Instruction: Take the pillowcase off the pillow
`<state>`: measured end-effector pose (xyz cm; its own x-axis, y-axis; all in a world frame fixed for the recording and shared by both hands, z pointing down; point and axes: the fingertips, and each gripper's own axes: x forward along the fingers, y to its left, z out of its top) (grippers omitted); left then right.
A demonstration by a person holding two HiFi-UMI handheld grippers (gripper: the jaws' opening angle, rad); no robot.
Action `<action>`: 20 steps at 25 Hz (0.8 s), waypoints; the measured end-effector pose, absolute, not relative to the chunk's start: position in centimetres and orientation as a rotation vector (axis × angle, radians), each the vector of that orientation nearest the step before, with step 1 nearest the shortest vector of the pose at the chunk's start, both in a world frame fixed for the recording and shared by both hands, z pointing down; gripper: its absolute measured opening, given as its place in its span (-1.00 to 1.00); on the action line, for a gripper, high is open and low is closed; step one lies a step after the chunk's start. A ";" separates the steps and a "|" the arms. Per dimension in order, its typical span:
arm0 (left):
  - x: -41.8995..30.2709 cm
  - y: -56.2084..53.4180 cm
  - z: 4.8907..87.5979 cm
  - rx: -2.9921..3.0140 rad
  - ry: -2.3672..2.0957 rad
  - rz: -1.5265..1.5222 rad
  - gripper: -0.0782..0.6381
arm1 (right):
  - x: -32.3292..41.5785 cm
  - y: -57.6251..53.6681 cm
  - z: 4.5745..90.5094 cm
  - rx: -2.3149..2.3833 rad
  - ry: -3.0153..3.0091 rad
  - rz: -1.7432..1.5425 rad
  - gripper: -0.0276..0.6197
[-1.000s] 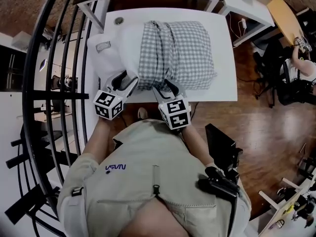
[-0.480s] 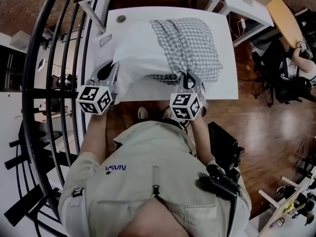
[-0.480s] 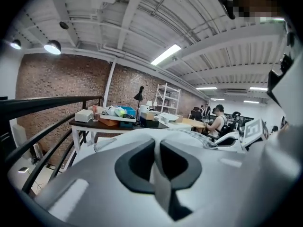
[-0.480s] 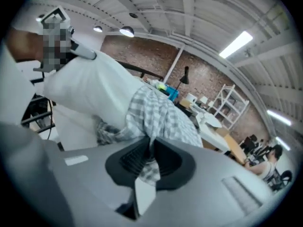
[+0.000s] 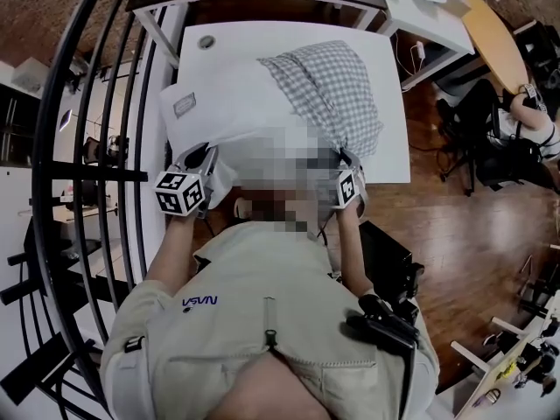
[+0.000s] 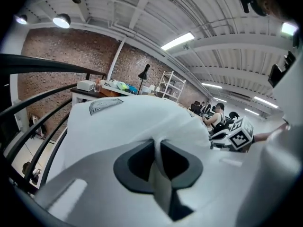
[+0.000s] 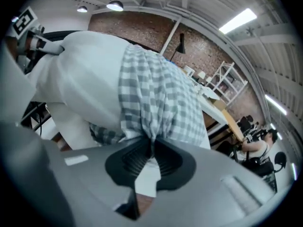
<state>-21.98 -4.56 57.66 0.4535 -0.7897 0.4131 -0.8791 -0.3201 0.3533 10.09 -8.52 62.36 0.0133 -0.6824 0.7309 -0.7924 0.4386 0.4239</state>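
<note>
Left gripper [image 6: 156,143] clamped tight, fold of white pillow [image 6: 137,119] pinched between dark pads. Pillow bulges ahead, fills mid-frame, sewn label [image 6: 105,105] near its top left. Right gripper's marker cube [image 6: 241,134] peeks past pillow's right edge. Black railing [image 6: 38,65] sweeps across left. Brick wall [image 6: 61,56] behind, seated person [image 6: 218,118] far right.

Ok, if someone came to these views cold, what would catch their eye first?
The white pillow lies half bared on the white table, with the grey checked pillowcase bunched over its right end. At the near edge the left gripper is shut on the pillow's white cloth. The right gripper, whose jaws have just closed, pinches the pillowcase.
</note>
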 end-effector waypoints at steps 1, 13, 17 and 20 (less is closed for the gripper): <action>-21.7 -4.5 58.0 2.174 -1.385 0.223 -0.67 | 10.0 -8.5 62.3 1.278 -1.724 0.156 -0.81; -17.0 -3.1 45.3 2.485 -1.622 0.465 -0.13 | 7.8 -10.1 47.1 1.086 -2.450 0.505 -0.66; -15.5 -9.1 42.9 2.551 -1.702 0.497 -0.08 | 7.4 -13.9 46.0 1.123 -2.494 0.426 -0.65; -14.5 -13.1 42.4 2.598 -1.687 0.574 -0.07 | 5.8 -16.1 45.8 1.114 -2.491 0.371 -0.63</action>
<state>-14.45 -13.08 42.45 0.3604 -0.8846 0.2959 -0.8815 -0.4267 -0.2022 5.83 -16.07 45.75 -0.6107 -0.6539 0.4466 -0.7557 0.6497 -0.0820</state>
